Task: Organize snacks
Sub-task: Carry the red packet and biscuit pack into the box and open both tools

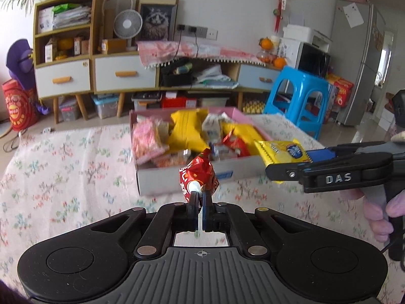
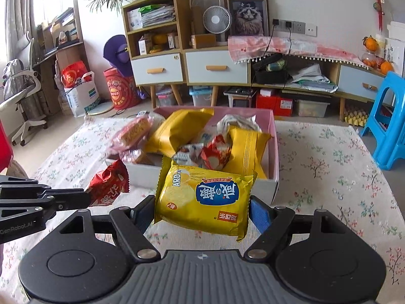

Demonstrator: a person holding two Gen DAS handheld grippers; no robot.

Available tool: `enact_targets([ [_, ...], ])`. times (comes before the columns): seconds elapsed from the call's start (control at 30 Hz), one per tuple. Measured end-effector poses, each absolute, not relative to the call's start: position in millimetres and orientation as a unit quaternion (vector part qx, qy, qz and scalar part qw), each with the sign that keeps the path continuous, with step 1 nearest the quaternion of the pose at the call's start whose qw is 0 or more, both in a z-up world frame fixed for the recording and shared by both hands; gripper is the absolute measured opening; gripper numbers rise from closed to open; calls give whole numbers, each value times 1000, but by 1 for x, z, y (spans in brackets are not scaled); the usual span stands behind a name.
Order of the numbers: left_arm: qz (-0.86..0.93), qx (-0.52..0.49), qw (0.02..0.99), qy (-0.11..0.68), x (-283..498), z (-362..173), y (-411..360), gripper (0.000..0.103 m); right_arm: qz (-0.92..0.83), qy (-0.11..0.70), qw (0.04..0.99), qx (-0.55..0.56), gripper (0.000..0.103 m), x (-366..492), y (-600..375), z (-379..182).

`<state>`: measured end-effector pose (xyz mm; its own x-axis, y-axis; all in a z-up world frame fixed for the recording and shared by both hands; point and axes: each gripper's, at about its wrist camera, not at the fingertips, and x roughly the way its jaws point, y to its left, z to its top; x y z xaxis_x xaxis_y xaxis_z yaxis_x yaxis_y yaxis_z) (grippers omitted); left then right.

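A pink and grey cardboard box (image 1: 182,179) (image 2: 274,152) full of snack packets stands on the floral cloth. My left gripper (image 1: 200,197) is shut on the edge of a small red snack packet (image 1: 198,174) (image 2: 108,185), held in the air just in front of the box. My right gripper (image 2: 202,210) is shut on a yellow cracker packet (image 2: 205,197) (image 1: 281,152), its blue pads (image 2: 258,215) pressing both ends. That packet hangs above the box's near edge. In the left wrist view the right gripper (image 1: 286,162) comes in from the right.
Inside the box lie yellow bags (image 2: 182,129), a pink packet (image 1: 146,139) and small red and white packets (image 2: 215,152). A blue plastic stool (image 1: 298,101) stands beyond the table at right. A low cabinet (image 1: 126,73) lines the far wall. A gloved hand (image 1: 379,210) grips the right tool.
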<state>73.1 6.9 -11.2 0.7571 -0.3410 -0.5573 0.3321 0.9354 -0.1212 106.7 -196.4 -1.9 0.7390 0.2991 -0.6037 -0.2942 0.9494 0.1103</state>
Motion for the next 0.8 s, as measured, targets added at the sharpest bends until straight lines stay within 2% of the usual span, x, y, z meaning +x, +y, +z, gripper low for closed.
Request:
enact_targets([
  [0.3,-169,17,948,268,107,13,-2,0,148,301,941,35,68,146,-187,23],
  [0.47,-157,30,947,278,138,15,-6,0,151,300,939,75,68,169,-186,27],
  [0.8,-131,50,943,302,191,11,-14,0,140,317,936,69,68,198,-184,10],
])
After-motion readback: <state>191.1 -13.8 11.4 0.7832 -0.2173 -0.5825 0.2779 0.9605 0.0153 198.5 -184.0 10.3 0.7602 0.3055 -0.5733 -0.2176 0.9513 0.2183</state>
